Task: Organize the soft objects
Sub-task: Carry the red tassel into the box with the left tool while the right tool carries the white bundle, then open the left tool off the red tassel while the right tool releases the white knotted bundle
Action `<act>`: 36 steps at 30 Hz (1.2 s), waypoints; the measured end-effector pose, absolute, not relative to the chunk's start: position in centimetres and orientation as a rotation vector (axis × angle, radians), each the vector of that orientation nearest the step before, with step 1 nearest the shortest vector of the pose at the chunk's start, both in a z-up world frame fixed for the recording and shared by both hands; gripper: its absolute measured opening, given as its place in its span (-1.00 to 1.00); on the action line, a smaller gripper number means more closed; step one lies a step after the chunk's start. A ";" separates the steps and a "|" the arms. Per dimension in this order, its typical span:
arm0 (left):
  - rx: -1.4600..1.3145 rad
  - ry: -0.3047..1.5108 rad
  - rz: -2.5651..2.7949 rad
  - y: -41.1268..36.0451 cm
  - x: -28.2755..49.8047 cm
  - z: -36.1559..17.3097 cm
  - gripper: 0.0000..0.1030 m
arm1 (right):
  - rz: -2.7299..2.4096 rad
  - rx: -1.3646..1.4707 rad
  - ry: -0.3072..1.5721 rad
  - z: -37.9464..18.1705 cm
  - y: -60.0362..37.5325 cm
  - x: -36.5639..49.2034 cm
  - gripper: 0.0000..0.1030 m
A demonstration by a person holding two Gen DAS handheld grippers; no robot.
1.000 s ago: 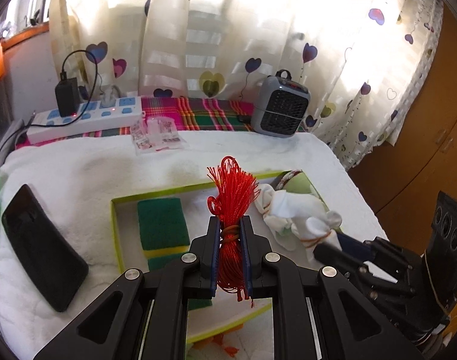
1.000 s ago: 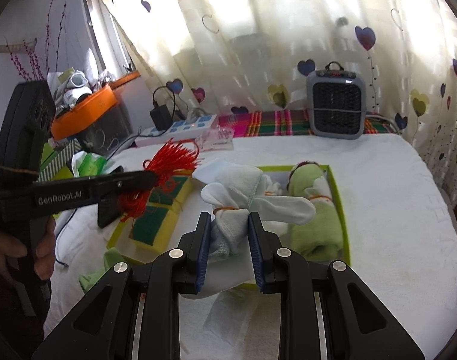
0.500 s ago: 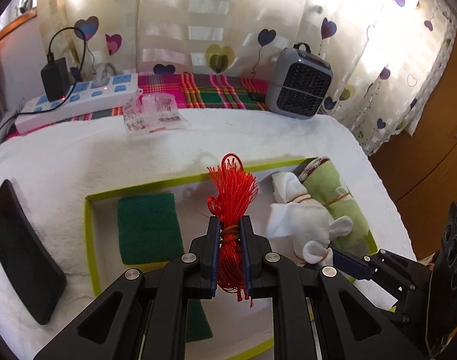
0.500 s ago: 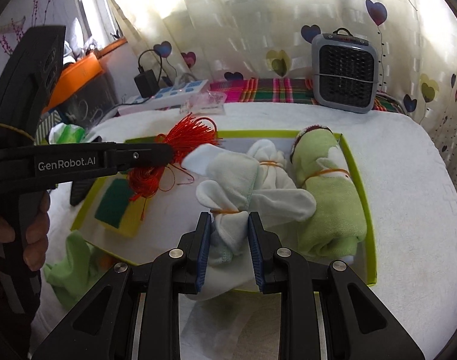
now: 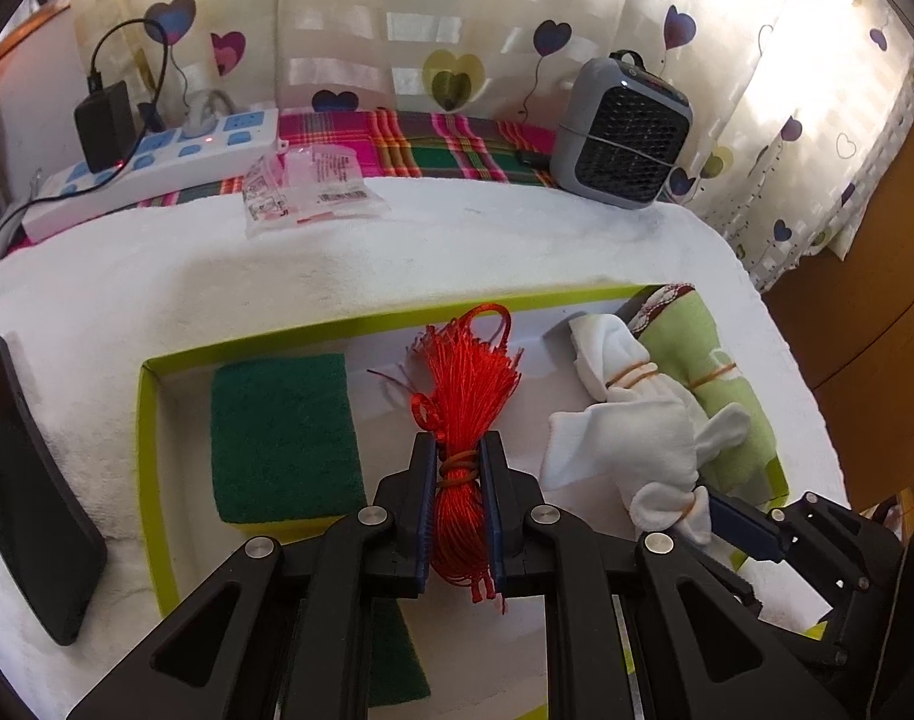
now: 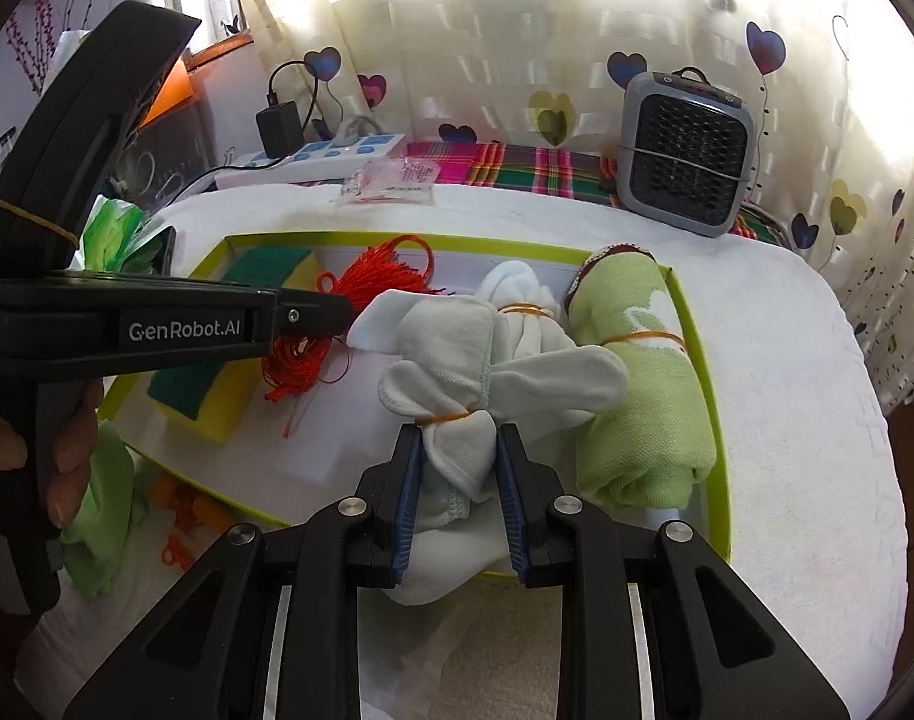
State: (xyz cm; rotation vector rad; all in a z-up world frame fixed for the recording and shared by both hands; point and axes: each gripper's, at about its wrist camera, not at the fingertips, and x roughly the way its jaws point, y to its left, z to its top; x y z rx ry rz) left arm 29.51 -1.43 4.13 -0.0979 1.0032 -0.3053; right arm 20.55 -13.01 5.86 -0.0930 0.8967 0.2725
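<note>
Right wrist view: tray (image 6: 719, 456) holds sponge (image 6: 217, 372), green roll (image 6: 643, 384); left tongs (image 5: 459, 474) clamp red cord (image 5: 466, 396), right tongs (image 6: 459, 468) white cloth (image 6: 487, 366).

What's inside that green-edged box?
The box holds a green sponge, a rolled green towel, the white cloth bundle and red string bundle. Its floor beneath is hidden.

red thread bundle (image 5: 464, 396), white cloth bundle (image 6: 493, 360), lime-rimmed tray (image 5: 147, 420), plaid cloth (image 5: 433, 141)
</note>
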 end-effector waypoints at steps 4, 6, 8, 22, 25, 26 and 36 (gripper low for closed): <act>-0.100 1.006 -0.306 -1.5 29.5 4.0 -0.76 | 0.264 -0.095 0.896 5.9 -12.9 20.4 -0.50; -0.095 1.006 -0.299 -1.5 29.5 4.0 -0.75 | 0.264 -0.092 0.896 5.9 -12.9 20.4 -0.50; -0.101 1.011 -0.295 -1.4 29.6 3.9 -0.72 | 0.264 -0.090 0.894 5.9 -12.9 20.3 -0.50; -0.108 0.997 -0.291 -1.0 29.0 4.3 -0.22 | 0.261 -0.074 0.882 5.9 -12.9 19.8 -0.47; -0.109 0.990 -0.292 -0.9 28.6 4.7 -0.13 | 0.261 -0.067 0.867 6.2 -12.8 19.4 -0.29; -0.107 0.987 -0.291 -0.9 28.5 4.8 -0.11 | 0.263 -0.065 0.863 6.3 -12.8 19.3 -0.20; -0.077 0.943 -0.278 -0.7 26.0 6.4 -0.03 | 0.260 -0.032 0.829 7.3 -13.0 17.8 -0.16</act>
